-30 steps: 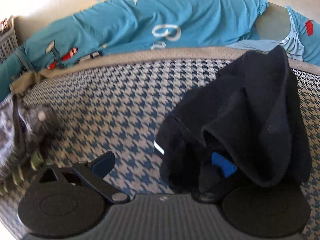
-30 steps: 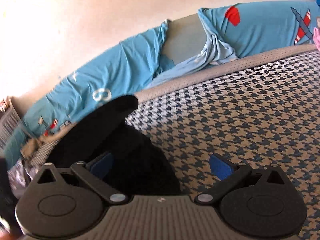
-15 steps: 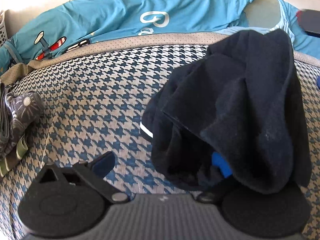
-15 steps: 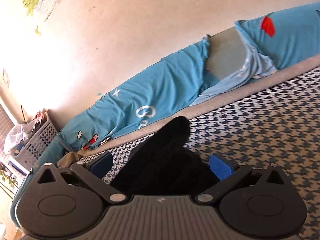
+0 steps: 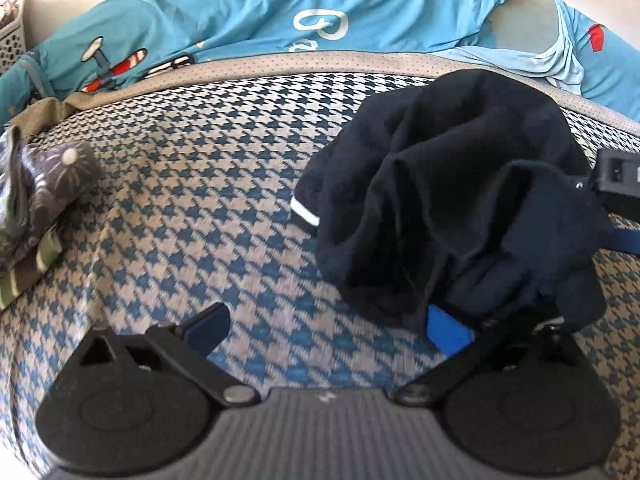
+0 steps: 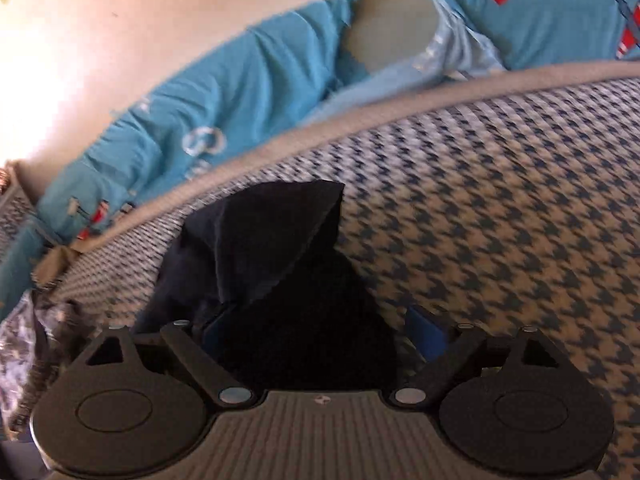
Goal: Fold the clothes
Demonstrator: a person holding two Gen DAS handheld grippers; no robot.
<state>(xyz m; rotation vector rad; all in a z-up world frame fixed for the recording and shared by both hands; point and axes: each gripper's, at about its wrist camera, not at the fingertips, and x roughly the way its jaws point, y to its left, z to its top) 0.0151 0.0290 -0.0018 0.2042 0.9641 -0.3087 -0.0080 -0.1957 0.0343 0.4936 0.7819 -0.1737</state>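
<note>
A crumpled black garment with a white-trimmed hem lies bunched on the houndstooth bed cover. My left gripper is open, and the garment's near edge drapes over its right finger while the left finger is bare. Part of the right gripper's body shows at the garment's right side. In the right wrist view the same black garment rises in a peak between the fingers of my open right gripper and covers most of the left pad.
Teal printed bedding runs along the wall behind the bed. A pile of dark patterned and green striped clothes sits at the left edge. A basket stands far left. Bare houndstooth cover spreads to the right.
The right gripper has swung down toward the bed and closed in on the black garment, which now fills the space between its fingers. It has also come into the left wrist view's right edge.
</note>
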